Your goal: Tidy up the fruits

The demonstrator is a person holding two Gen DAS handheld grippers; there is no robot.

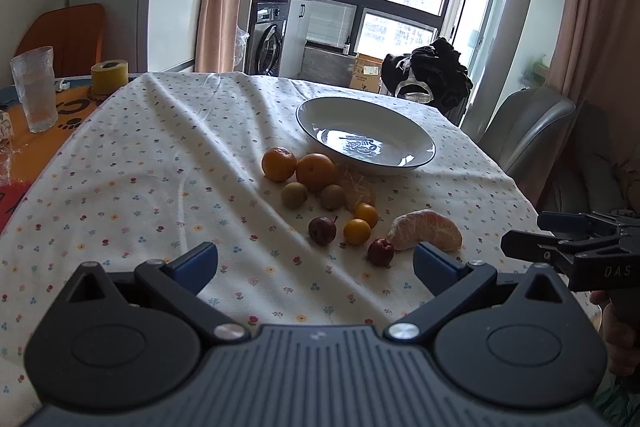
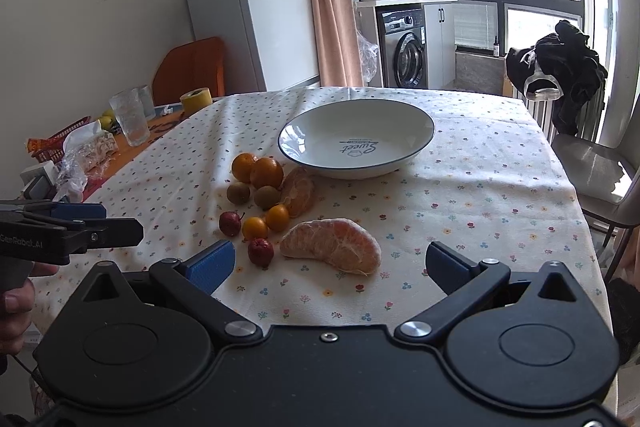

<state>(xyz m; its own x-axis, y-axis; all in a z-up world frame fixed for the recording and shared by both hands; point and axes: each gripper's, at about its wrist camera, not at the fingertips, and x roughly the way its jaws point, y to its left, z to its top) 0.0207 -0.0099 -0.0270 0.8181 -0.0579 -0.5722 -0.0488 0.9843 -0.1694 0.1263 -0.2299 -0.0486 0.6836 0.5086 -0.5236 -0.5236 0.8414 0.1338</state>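
Observation:
A white bowl (image 2: 356, 143) with a dark rim stands empty on the flowered tablecloth. In front of it lie two oranges (image 2: 266, 171), two brown kiwis (image 2: 267, 197), two small yellow fruits (image 2: 255, 227), two small dark red fruits (image 2: 261, 251) and peeled citrus pieces; the big peeled wedge (image 2: 332, 246) lies nearest. My right gripper (image 2: 330, 267) is open, just short of the wedge. My left gripper (image 1: 316, 263) is open too, low over the cloth before the red fruit (image 1: 381, 251) and the wedge (image 1: 426, 230). Each gripper shows at the edge of the other's view.
At the table's left edge stand a clear glass (image 1: 34, 89), a yellow tape roll (image 1: 109, 77) and plastic-wrapped clutter (image 2: 86, 155). A grey chair (image 2: 596, 167) stands at the right side. A chair draped with dark clothes (image 2: 560, 75) is behind the table.

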